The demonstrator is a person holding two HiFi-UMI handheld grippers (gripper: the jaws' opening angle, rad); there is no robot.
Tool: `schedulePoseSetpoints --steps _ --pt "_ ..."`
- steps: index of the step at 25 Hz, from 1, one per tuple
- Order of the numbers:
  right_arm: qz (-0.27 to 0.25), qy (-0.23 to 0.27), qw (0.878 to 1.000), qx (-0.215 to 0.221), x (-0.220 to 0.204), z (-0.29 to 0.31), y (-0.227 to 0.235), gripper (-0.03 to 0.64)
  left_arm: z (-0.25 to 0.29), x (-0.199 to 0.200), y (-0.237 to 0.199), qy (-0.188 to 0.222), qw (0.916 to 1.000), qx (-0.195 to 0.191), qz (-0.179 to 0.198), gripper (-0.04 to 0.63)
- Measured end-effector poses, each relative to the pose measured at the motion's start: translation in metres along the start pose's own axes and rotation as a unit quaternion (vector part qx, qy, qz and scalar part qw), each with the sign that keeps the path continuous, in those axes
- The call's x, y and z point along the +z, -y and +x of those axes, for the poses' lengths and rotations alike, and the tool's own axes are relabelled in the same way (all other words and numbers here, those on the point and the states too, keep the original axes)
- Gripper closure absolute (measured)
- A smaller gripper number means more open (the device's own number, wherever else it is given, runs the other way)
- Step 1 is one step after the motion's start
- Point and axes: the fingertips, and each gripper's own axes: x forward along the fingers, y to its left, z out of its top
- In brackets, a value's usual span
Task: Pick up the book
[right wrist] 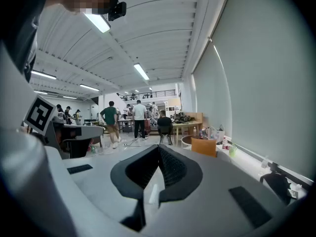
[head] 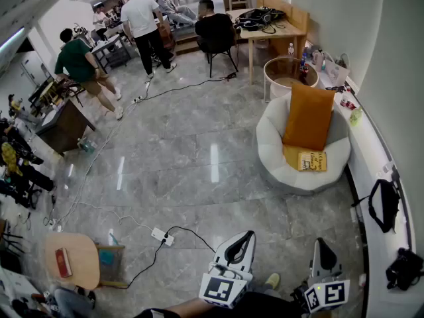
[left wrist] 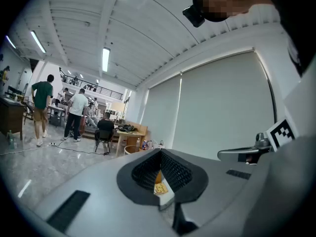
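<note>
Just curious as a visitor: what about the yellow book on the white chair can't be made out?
- Head view: print on the book is too small to read.
- Left gripper view: shut jaws of the left gripper hide all but a sliver of it.
- Right gripper view: the body of the right gripper hides it entirely.

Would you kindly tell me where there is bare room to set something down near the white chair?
The polished floor lies bare between the white chair and the power strip. The round wooden table is free beside its red object. Crowded: the chair seat, filled by the orange cushion and the book.
</note>
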Motion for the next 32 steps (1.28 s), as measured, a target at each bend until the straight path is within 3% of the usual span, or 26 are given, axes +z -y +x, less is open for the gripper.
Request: schedulePoseSetpoints --steps 4,11,18,32 --pt "-0.006 0.010 1.000 0.006 0.012 -0.005 -0.015 0.603 -0.009 0.001 0.008 -0.013 0.9998 0.001 -0.014 0.583" --pt "0.038 0.062 0.997 -0.008 0.031 -0.017 -0.014 0.603 -0.012 0.032 0.015 0.032 0.9990 -0.022 -0.022 0.583" --pt "0.073 0.050 0.995 -0.052 0.015 -0.034 0.001 0.603 -0.018 0.036 0.002 0.042 0.9989 -0.019 0.006 0.583" --pt "0.050 0.036 0.996 -0.069 0.016 -0.020 -0.003 0.603 -0.020 0.024 -0.027 0.033 0.9985 -0.015 -0.041 0.584"
